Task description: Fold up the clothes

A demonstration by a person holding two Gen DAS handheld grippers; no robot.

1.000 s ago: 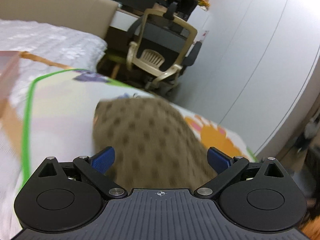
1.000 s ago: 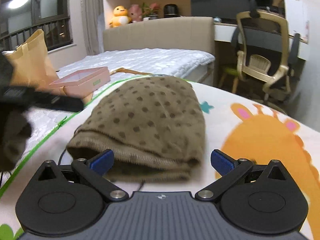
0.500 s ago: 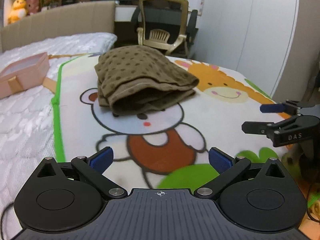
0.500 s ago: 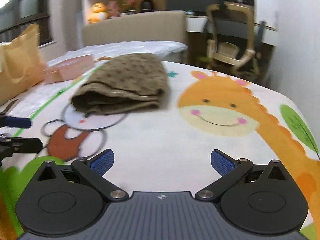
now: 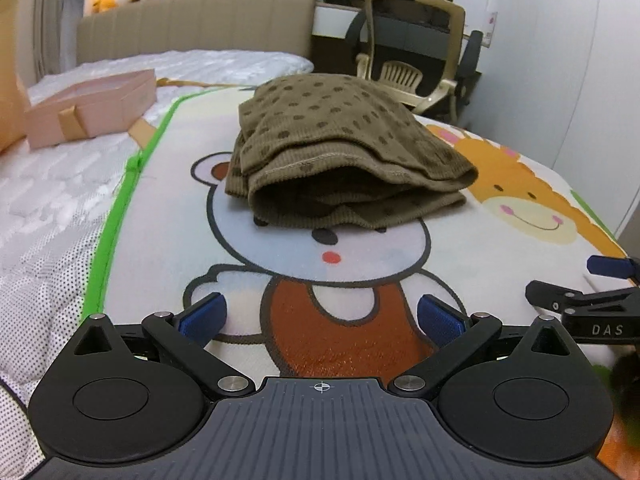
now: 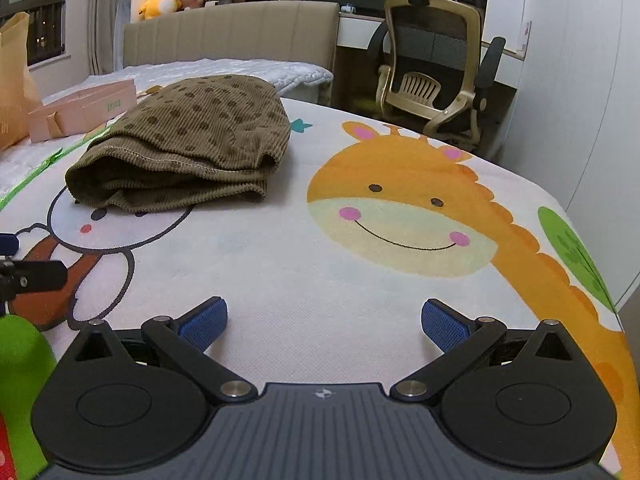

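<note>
Olive dotted corduroy garment (image 5: pixel 340 148) lies folded in layers on the cartoon mat (image 5: pixel 400 280)

**Both grippers open, empty**

Left gripper (image 5: pixel 319 317): jaws spread wide, blue pads (image 5: pixel 202 317) well apart, nothing between them. Held low and level, pointing forward.

Right gripper (image 6: pixel 324 321): same state, jaws wide, pads (image 6: pixel 445 323) clear of each other, nothing gripped. Also low and level.

The two sit side by side. The right gripper's black finger tips show at the right edge of the left wrist view (image 5: pixel 592 300); the left's show at the left edge of the right wrist view (image 6: pixel 28 274).
</note>
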